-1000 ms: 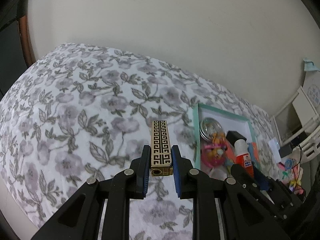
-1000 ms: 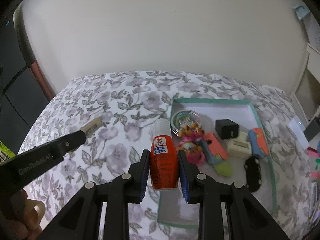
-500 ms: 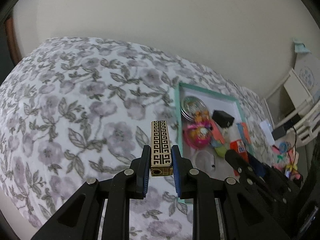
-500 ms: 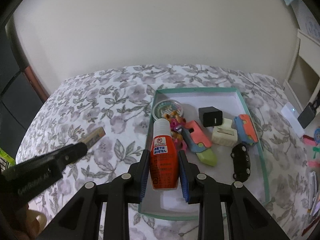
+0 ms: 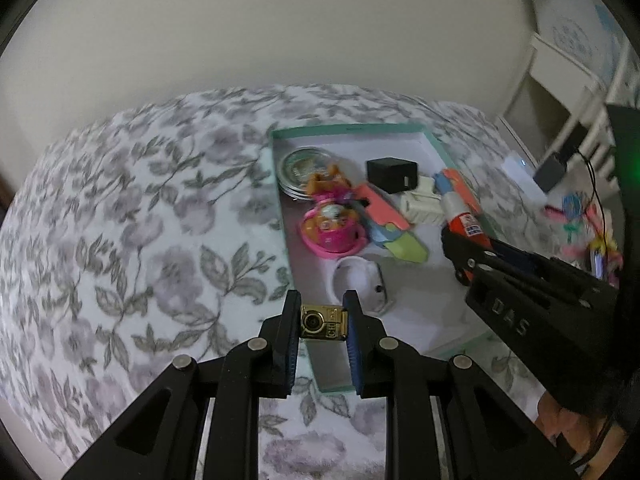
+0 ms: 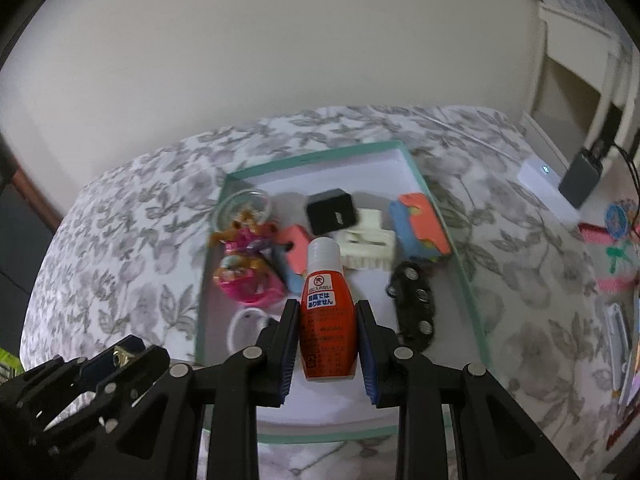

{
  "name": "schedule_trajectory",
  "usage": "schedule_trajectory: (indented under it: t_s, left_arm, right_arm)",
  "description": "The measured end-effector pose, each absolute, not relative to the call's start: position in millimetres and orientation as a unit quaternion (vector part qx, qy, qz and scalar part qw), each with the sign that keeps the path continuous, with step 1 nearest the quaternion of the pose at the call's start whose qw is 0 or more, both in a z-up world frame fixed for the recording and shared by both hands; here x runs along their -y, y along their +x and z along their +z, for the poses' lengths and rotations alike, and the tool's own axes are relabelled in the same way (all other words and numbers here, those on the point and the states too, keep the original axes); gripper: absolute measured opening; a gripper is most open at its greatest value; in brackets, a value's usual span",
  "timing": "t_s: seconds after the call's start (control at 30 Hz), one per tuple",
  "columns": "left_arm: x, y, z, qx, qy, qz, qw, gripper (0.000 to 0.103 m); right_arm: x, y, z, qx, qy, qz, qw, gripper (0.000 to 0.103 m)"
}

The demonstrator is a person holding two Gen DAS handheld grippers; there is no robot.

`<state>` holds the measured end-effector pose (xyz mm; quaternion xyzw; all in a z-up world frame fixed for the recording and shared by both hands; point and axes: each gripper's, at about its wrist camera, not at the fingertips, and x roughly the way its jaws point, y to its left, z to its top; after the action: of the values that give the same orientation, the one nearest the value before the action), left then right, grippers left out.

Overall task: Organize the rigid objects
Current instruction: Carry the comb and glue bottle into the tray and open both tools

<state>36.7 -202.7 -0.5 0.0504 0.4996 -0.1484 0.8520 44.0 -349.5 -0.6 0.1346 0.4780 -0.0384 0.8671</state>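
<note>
Left hand-held gripper [image 5: 322, 322] clamped on gold lighter [image 5: 323, 322], long axis pointing down; right hand-held gripper [image 6: 327, 326] clamped on orange bottle [image 6: 327, 316]. Teal tray [image 5: 280, 184] at 12 o'clock, both near.

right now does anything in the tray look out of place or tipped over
Only the black toy car stands out: it lies wheels-up in the teal tray, beside the white hair claw clip. Nothing looks spilled or broken.
</note>
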Motion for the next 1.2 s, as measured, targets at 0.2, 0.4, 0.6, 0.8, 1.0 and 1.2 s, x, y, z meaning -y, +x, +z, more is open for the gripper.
schedule_trajectory:
  t_s: [0.2,0.4,0.6,0.8,1.0,1.2]
  left_arm:
    - [219.5,36.3,-22.8,-0.524,0.064,-0.168,0.833,0.022]
    - [238.8,29.0,-32.6,-0.511,0.121,-0.172,0.833,0.022]
    - [242.5,33.8,-42.3,-0.506,0.13,-0.174,0.835,0.022]
    - [237.6,43.3,-47.7,-0.506,0.105,-0.176,0.838,0.022]
    - [236.8,48.3,-56.8,-0.518,0.099,-0.173,0.832,0.022]
    - [234.4,49.9,-58.7,-0.522,0.095,-0.168,0.831,0.035]
  right_arm:
    - [359.6,43.2,-9.7,-0.488,0.148,-0.05,0.859,0.03]
    - [355.3,45.1,-17.6,-0.502,0.125,-0.054,0.854,0.03]
    - [354.9,47.2,-31.0,-0.522,0.12,-0.053,0.842,0.03]
    - [360.4,48.3,-46.7,-0.543,0.128,-0.056,0.828,0.03]
    - [363.9,48.3,-60.5,-0.562,0.13,-0.064,0.815,0.03]
    - [366.5,48.6,-67.5,-0.571,0.129,-0.069,0.808,0.032]
